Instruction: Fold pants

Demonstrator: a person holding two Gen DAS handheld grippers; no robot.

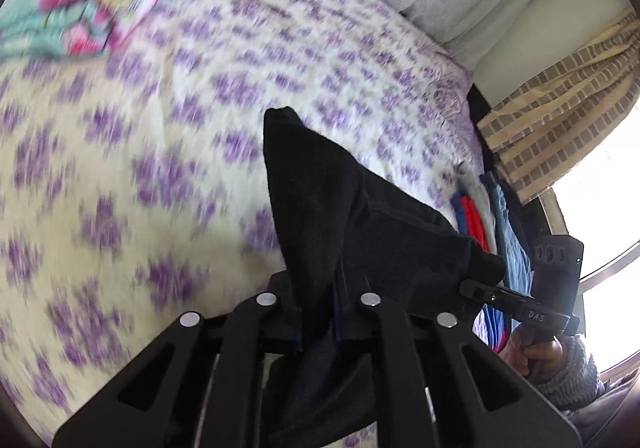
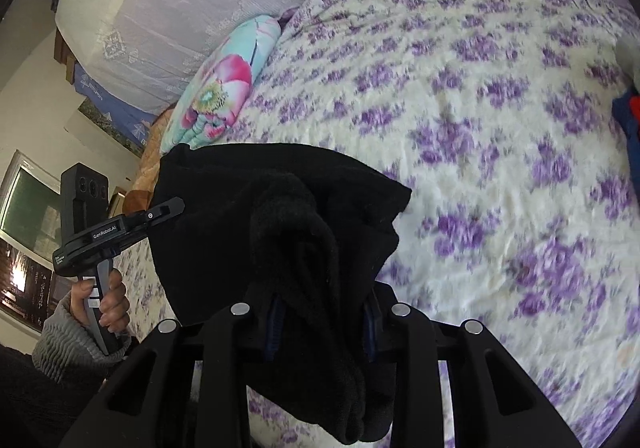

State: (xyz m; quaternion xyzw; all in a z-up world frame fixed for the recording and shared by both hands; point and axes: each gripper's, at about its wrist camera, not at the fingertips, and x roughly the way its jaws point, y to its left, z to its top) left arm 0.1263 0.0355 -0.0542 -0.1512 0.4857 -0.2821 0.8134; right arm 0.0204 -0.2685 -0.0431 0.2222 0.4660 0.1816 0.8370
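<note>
Black pants (image 1: 340, 216) hang stretched between my two grippers, lifted above the bed. My left gripper (image 1: 318, 312) is shut on one end of the pants, cloth bunched between its fingers and draping down. My right gripper (image 2: 320, 312) is shut on the other end of the pants (image 2: 280, 216), with thick folds falling below its fingers. In the left wrist view the right gripper (image 1: 476, 288) shows at the right, pinching the cloth. In the right wrist view the left gripper (image 2: 176, 204) shows at the left, pinching the cloth edge.
The bed has a cream blanket with purple flowers (image 1: 160, 148). A flowered turquoise and pink pillow (image 2: 224, 88) lies at its head. A stack of folded clothes (image 1: 480, 208) in red, blue and white sits at the bed's edge by a curtain (image 1: 560, 108).
</note>
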